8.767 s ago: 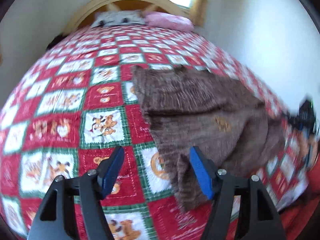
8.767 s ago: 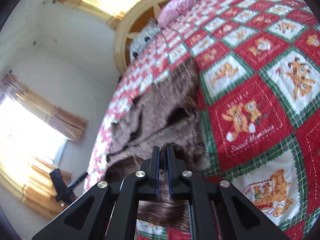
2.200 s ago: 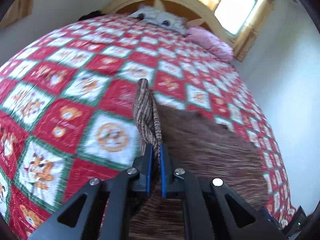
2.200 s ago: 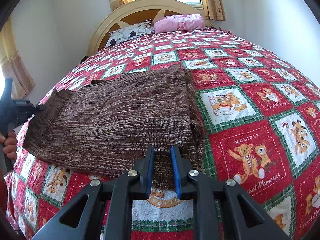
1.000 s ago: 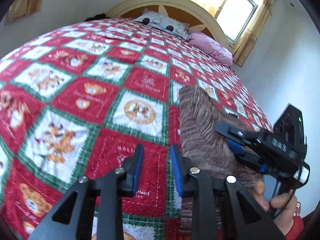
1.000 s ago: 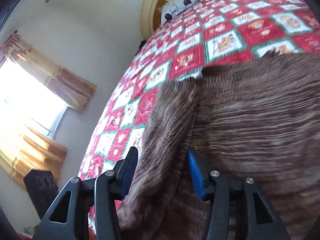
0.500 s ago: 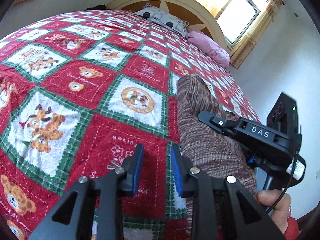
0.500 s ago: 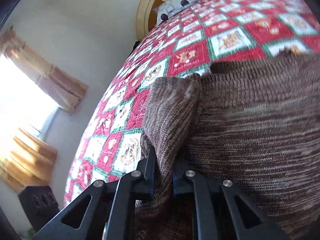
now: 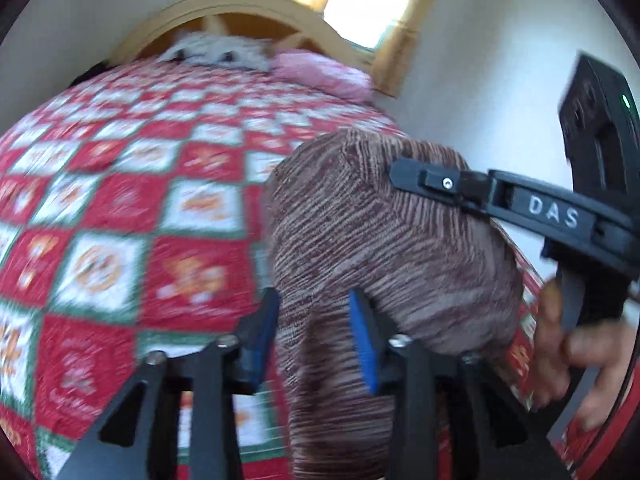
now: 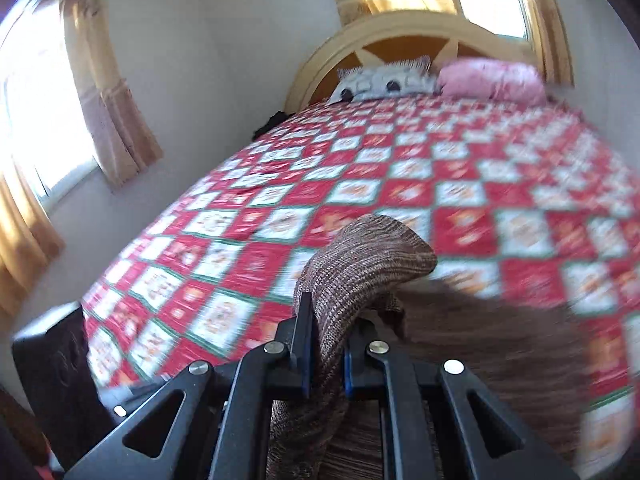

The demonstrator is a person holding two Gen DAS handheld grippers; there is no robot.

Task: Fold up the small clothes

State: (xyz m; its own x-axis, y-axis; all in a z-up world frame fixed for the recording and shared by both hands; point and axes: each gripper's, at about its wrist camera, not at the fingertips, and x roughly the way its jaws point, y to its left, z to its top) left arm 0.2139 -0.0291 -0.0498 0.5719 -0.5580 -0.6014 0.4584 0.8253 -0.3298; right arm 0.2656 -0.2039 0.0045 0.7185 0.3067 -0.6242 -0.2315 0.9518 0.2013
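A brown striped knit garment (image 9: 384, 248) lies bunched on the red and white teddy-bear quilt (image 9: 120, 216). My left gripper (image 9: 314, 340) is open, its blue pads either side of the garment's near edge. My right gripper (image 10: 324, 354) is shut on a fold of the garment (image 10: 360, 272) and lifts it off the quilt (image 10: 360, 184). In the left wrist view the right gripper's black body (image 9: 520, 208) reaches in from the right over the raised cloth, held by a hand (image 9: 576, 360).
A curved wooden headboard (image 10: 420, 44) with a white pillow (image 10: 384, 80) and a pink pillow (image 10: 492, 78) stands at the far end. Curtained windows (image 10: 48, 120) line the left wall. A black speaker (image 10: 60, 372) stands by the bed's near left corner.
My right gripper has lifted the gripped fold of the garment up off the quilt. My left gripper has opened wider and moved right onto the garment's near edge.
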